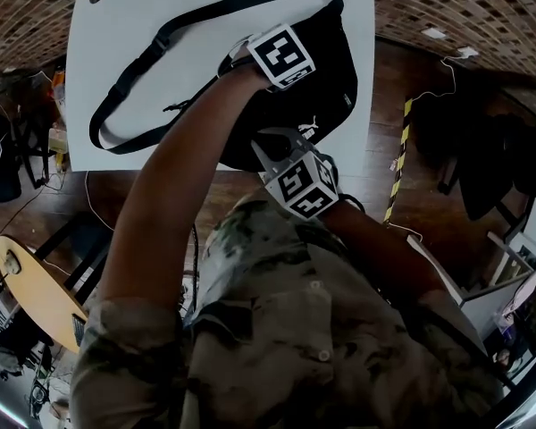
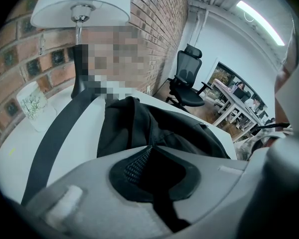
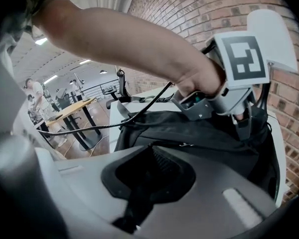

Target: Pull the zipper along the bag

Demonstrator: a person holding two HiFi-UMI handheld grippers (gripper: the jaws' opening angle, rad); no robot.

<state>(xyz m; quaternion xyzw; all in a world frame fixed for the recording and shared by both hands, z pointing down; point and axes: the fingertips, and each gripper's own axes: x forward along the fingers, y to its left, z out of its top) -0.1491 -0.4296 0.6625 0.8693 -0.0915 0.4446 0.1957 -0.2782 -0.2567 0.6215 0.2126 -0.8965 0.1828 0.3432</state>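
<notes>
A black bag (image 1: 339,70) with a long black strap (image 1: 161,38) lies on a white table (image 1: 116,7). My left gripper (image 1: 286,71) reaches down onto the middle of the bag. In its own view, my left gripper (image 2: 148,148) has its jaws shut on a fold of the bag (image 2: 164,128). My right gripper (image 1: 270,143) is at the bag's near edge. In the right gripper view, my right gripper (image 3: 150,146) is shut at the zipper line of the bag (image 3: 204,133); the pull is hidden between the pads. The left gripper (image 3: 241,121) stands just beyond it.
A lamp (image 2: 79,9) and a white patterned cup (image 2: 35,106) stand at the table's brick-wall end. A black cable (image 3: 104,126) hangs across the right gripper view. An office chair (image 2: 189,83) and a round wooden table (image 1: 36,293) stand on the floor.
</notes>
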